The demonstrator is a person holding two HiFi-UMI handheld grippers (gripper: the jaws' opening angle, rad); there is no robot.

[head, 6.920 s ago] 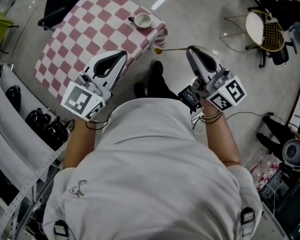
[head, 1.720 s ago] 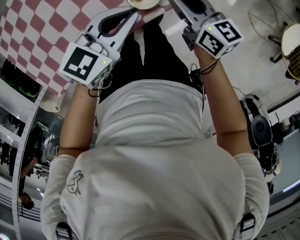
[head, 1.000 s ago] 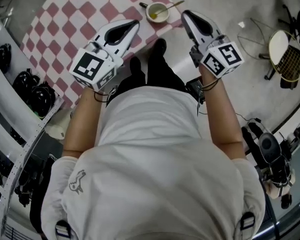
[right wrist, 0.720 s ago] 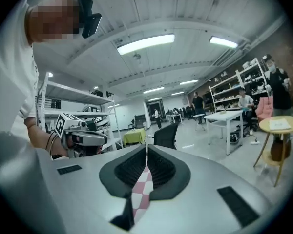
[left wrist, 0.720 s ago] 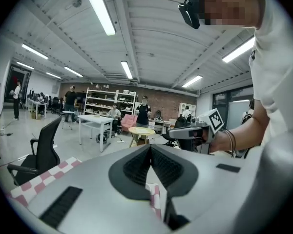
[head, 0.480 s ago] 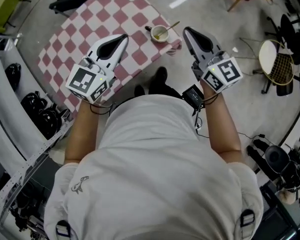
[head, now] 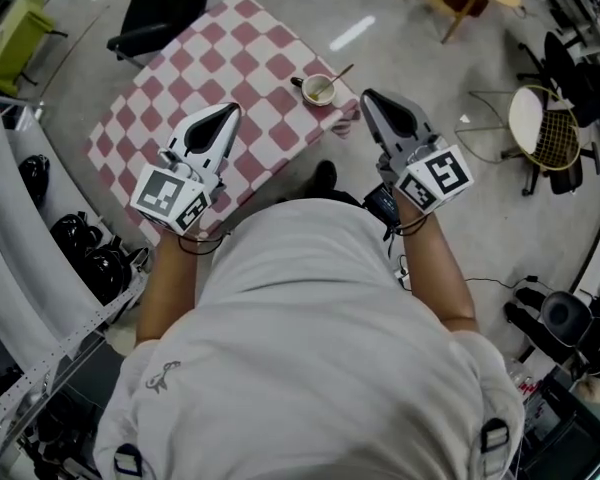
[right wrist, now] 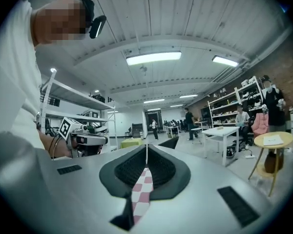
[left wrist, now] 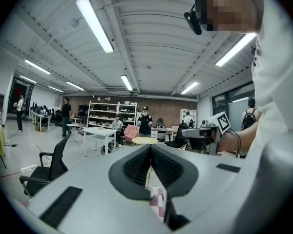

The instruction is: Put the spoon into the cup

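Small pale round cup (head: 320, 90) at 12 o'clock in head view, by the 3 o'clock corner of the table with red-and-white checked cloth (head: 190, 78). Slim tan-handled spoon (head: 338, 73) standing in cup, bowl end inside, handle leaning over rim toward 1 o'clock. Grey hand-held left gripper (head: 227, 111) with black pads raised at 7 o'clock of cup, well apart from it. Jaws pressed together at the tips, nothing between, only a sliver of checked cloth showing through the gap behind the tips. Matching right gripper (head: 368, 97) at 4 o'clock of cup, near but not touching, jaws likewise closed tip to tip, empty. Judged: placement step looks complete, spoon free of both grippers. Next move likely calls for nothing beyond holding both grippers clear of the handle so cup not tipped.
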